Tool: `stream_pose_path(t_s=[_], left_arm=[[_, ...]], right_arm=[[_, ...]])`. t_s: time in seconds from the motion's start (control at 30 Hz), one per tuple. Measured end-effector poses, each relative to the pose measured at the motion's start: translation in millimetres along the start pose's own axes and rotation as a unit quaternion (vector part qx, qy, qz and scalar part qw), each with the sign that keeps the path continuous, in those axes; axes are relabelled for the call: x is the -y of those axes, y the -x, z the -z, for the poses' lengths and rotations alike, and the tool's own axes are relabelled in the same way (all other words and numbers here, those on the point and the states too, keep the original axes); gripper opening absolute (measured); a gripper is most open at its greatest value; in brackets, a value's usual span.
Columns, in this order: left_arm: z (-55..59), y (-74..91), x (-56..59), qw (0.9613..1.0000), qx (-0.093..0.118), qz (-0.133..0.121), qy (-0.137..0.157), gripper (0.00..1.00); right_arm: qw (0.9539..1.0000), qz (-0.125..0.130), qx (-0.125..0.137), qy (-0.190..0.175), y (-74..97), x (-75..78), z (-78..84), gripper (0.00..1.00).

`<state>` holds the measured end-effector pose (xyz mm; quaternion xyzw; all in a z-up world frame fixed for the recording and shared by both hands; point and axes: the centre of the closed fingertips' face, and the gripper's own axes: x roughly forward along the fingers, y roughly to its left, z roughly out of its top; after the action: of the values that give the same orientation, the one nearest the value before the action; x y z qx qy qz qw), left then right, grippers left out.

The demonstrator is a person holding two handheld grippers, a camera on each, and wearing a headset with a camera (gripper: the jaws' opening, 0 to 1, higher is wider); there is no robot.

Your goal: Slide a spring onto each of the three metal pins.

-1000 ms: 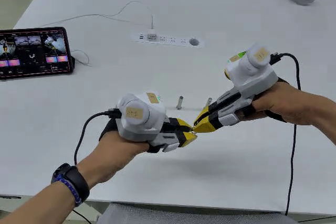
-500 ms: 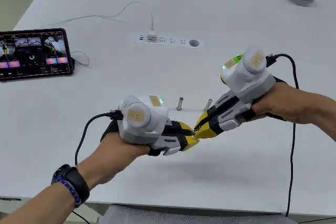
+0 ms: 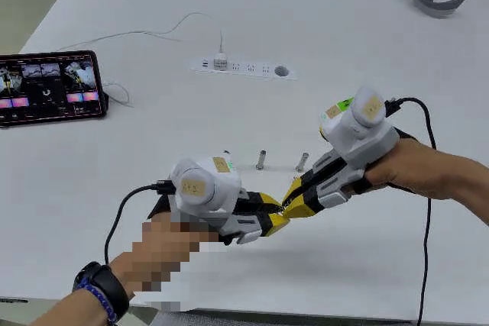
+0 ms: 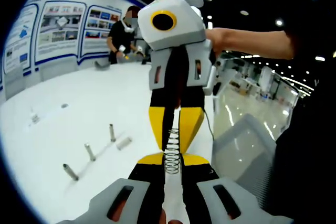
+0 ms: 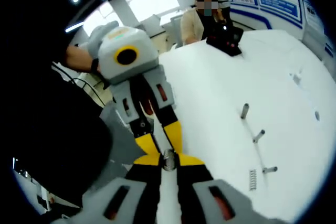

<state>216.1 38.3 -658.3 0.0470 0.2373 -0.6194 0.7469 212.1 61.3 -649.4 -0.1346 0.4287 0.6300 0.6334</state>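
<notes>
Right gripper (image 5: 168,162) jaws pinch spring (image 5: 168,157), seen end-on. Left gripper (image 5: 164,149) faces it, tips meeting on the same spring. On the right, table (image 5: 220,93) has three pins (image 5: 258,136) in a row, second spring (image 5: 252,179) beside nearest pin.

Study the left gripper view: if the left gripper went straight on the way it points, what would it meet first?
The left gripper would first meet the spring already at its tips, then, probably at once, the right gripper, whose yellow jaws face it head-on around that spring.
</notes>
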Motion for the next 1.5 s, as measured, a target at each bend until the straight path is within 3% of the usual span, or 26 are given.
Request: stream_pose_path(t_s=[0.37, 0.63, 0.97, 1.5], left_arm=[[12.8, 3.0, -1.9, 0.9999, -0.013, -0.006, -0.009, 0.20], [22.7, 11.0, -14.0, 0.9994, -0.018, -0.031, -0.004, 0.28], [27.7, 20.2, -27.4, 0.9983, -0.018, -0.055, 0.004, 0.31], [41.0, 39.9, -52.7, 0.9946, -0.021, -0.099, 0.025, 0.40]], right_arm=[[0.9999, 0.009, 0.003, -0.011, -5.6, 5.5, 8.2, 0.12], [0.9993, 0.028, 0.007, -0.023, -0.9, 15.9, 15.4, 0.12], [0.9984, 0.043, 0.003, -0.036, -0.1, 22.6, 27.7, 0.12], [0.9962, 0.071, -0.028, -0.041, 0.0, 38.1, 48.1, 0.12]])
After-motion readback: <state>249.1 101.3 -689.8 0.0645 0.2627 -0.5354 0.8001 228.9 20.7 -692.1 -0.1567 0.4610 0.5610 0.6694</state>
